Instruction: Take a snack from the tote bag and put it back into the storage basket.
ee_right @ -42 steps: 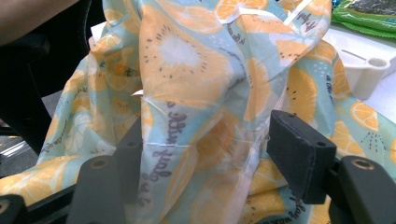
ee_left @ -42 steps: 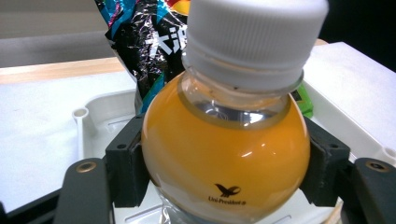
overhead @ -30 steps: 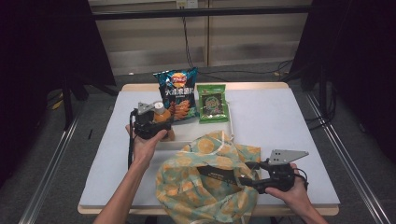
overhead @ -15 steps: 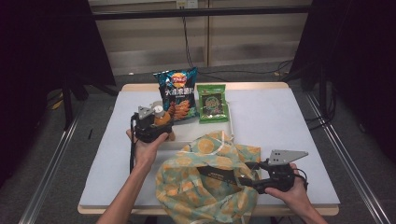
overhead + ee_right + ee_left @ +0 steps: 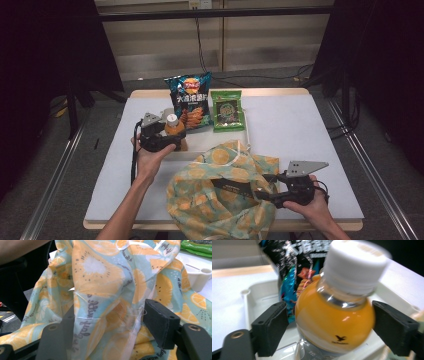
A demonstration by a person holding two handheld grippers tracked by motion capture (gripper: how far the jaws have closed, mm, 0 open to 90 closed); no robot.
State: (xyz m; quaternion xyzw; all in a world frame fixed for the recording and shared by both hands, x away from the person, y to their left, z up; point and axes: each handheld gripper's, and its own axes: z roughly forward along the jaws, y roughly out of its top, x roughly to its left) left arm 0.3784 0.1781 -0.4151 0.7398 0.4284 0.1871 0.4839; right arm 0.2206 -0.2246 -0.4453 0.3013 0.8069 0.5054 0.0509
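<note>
High view: left gripper (image 5: 167, 142) is opening around the orange bottle (image 5: 174, 129).
Bottle is standing in the white tray (image 5: 220, 137) mid-desk; right gripper (image 5: 267, 192) is clamping the fruit-print bag (image 5: 220, 200) near the front edge.

Bottle (image 5: 172, 125) in tray (image 5: 220, 137), behind bag (image 5: 225, 200)

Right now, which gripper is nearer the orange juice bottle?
Left. The left gripper has the orange juice bottle between its just-opened jaws, gaps showing either side. The right gripper is across the table, at the orange-print bag.
</note>
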